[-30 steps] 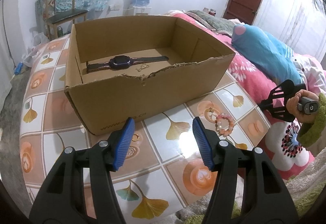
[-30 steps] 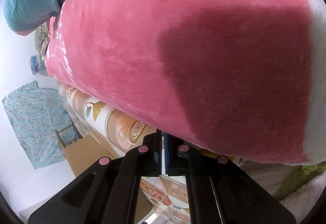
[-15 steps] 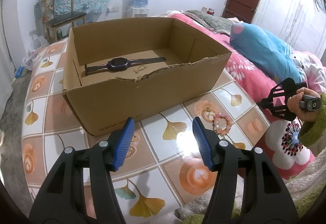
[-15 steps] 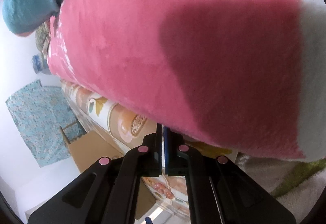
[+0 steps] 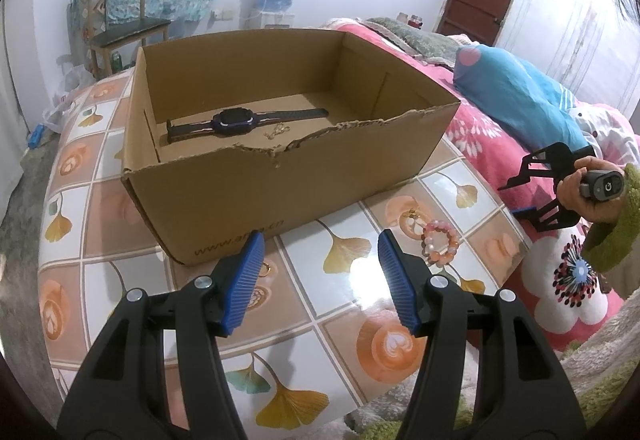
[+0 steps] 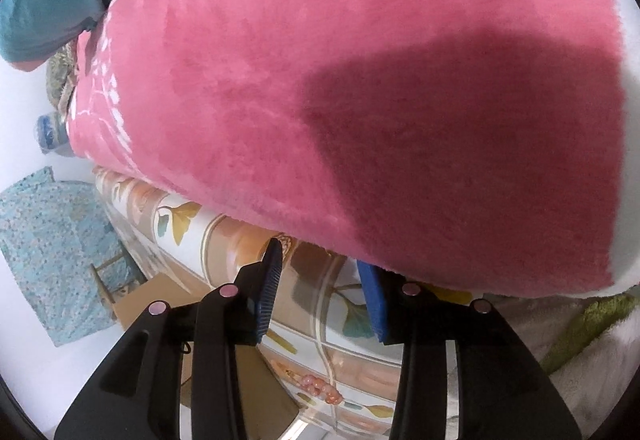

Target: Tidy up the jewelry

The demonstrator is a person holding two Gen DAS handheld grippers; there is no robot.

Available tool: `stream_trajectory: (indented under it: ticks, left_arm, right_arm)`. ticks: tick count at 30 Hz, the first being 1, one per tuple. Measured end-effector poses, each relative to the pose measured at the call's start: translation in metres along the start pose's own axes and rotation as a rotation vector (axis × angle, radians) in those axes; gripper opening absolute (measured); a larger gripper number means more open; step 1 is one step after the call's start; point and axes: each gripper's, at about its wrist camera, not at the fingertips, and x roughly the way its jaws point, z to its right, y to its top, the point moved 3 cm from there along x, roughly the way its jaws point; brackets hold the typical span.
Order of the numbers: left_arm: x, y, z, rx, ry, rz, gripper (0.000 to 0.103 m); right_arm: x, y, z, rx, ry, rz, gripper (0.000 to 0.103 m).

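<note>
The left gripper [image 5: 320, 272] hangs over the tabletop [image 5: 344, 292], jaws apart and empty, aimed at the cardboard box [image 5: 288, 176] at twelve o'clock, likely waiting its turn. Inside the box lie a watch [image 5: 236, 121] and a small gold chain [image 5: 276, 130], so sorting looks partly done. The bead bracelet [image 5: 439, 242] sits on the table at two o'clock of the left jaws, beside a small gold piece [image 5: 412, 218]; a ring [image 5: 266, 271] lies by the left pad. The right gripper [image 6: 320, 296], out at three o'clock over the pink blanket [image 6: 360, 80], is opening with nothing between its jaws, probably readying for the bracelet.
</note>
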Motion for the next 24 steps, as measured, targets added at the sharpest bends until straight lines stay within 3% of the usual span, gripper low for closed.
stream_trajectory:
  ticks: [20,24]
  left_arm:
    - [0.006,0.001,-0.003,-0.007,-0.008,-0.011,0.056]
    - [0.005,0.002,-0.002,-0.005,0.001,-0.007,0.056]
  right_arm:
    - [0.015,-0.002,-0.014,-0.021,-0.031,0.014,0.032]
    - [0.007,-0.004,-0.012,-0.075,-0.038,0.039,0.032]
